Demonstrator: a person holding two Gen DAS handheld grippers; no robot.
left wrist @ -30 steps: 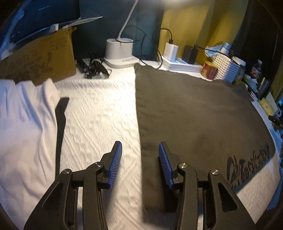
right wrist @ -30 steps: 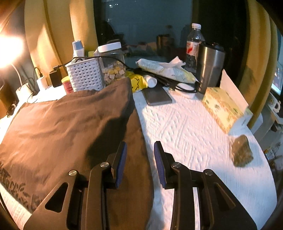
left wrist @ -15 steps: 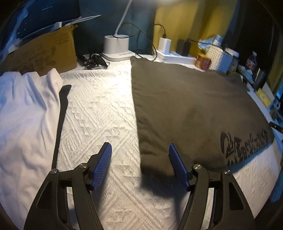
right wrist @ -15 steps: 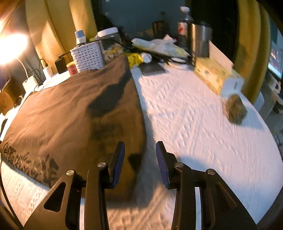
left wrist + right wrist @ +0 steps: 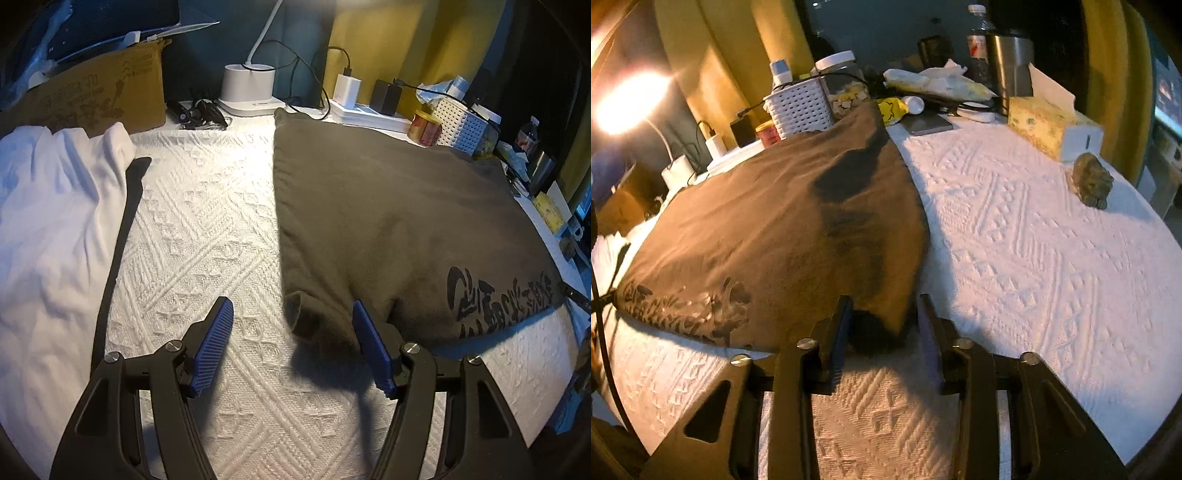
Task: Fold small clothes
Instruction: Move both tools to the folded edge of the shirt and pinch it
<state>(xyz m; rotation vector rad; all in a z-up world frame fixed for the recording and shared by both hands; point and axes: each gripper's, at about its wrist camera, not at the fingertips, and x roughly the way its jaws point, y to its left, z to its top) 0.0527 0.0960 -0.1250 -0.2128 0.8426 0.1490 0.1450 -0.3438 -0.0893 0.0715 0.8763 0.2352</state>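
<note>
**Dark garment flat on a cluttered, lamp-lit counter**

A white textured cloth (image 5: 207, 229) covers the counter, and a dark folded garment (image 5: 388, 221) with a black print along its near hem lies flat on it.

The left wrist view alone shows a white garment (image 5: 48, 229) heaped at the far left and a cardboard box (image 5: 92, 99) behind it. There the left tool (image 5: 291, 343) stands released, its jaws wide around the dark garment's near corner.

The right wrist view alone shows a tissue box (image 5: 1049, 125), a steel tumbler (image 5: 1012, 70) and a small brown lump (image 5: 1091, 181). The right tool (image 5: 882, 321) has just been closing; the garment's other near corner sits between its jaws, and pad contact is unclear.
</note>
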